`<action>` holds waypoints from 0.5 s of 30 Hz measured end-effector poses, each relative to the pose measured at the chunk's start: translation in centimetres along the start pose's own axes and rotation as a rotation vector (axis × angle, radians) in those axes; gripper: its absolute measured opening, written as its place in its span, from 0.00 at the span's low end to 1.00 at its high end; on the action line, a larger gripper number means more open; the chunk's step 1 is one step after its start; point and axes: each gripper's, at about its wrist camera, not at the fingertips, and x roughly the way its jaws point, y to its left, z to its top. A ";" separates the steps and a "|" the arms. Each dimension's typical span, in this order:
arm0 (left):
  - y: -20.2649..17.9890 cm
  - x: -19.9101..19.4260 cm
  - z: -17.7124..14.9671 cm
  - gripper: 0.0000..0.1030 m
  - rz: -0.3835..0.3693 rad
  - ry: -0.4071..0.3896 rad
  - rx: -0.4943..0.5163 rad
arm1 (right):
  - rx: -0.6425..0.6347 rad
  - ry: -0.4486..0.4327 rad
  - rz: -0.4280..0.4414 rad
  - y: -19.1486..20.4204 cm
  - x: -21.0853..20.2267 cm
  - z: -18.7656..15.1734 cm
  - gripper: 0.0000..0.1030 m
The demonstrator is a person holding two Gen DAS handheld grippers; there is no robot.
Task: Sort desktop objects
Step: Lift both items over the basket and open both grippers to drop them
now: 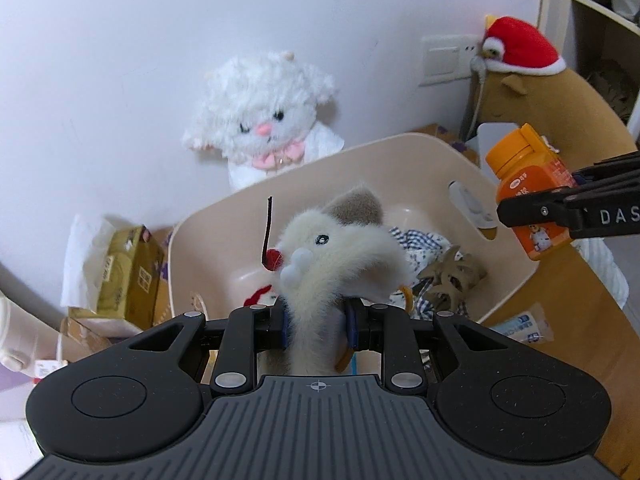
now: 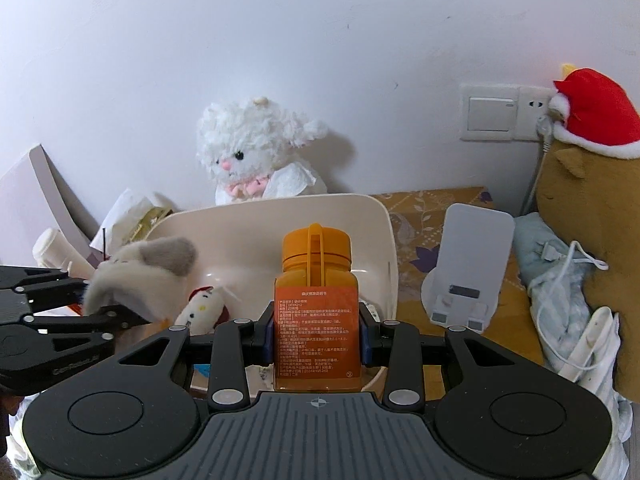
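My left gripper is shut on a small cream plush mouse with a grey ear, held above the beige plastic bin. My right gripper is shut on an orange pill bottle with an orange cap, held upright at the bin's near rim. In the left wrist view the bottle and right gripper show at the right. In the right wrist view the mouse and left gripper show at the left. Inside the bin lie a small white plush and checked cloth.
A white fluffy lamb plush sits against the wall behind the bin. A brown plush with a red hat stands at the right. A white phone stand, a tissue box, cables and cloth surround the bin.
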 end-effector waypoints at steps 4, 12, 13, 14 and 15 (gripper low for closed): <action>0.4 1.7 0.0 0.25 0.025 0.077 -0.043 | -0.040 0.025 -0.016 0.1 1.5 0.3 0.34; 0.1 5.4 -1.6 0.26 0.061 0.211 -0.049 | -0.069 0.096 -0.013 0.6 4.8 0.1 0.34; 0.0 5.7 -1.9 0.26 0.064 0.224 -0.044 | -0.065 0.100 -0.015 0.6 5.0 0.0 0.34; 0.0 6.0 -2.2 0.26 0.070 0.231 -0.040 | -0.054 0.106 -0.015 0.6 5.3 -0.1 0.34; 0.1 6.1 -2.3 0.26 0.076 0.233 -0.051 | -0.042 0.110 -0.012 0.6 5.5 -0.2 0.34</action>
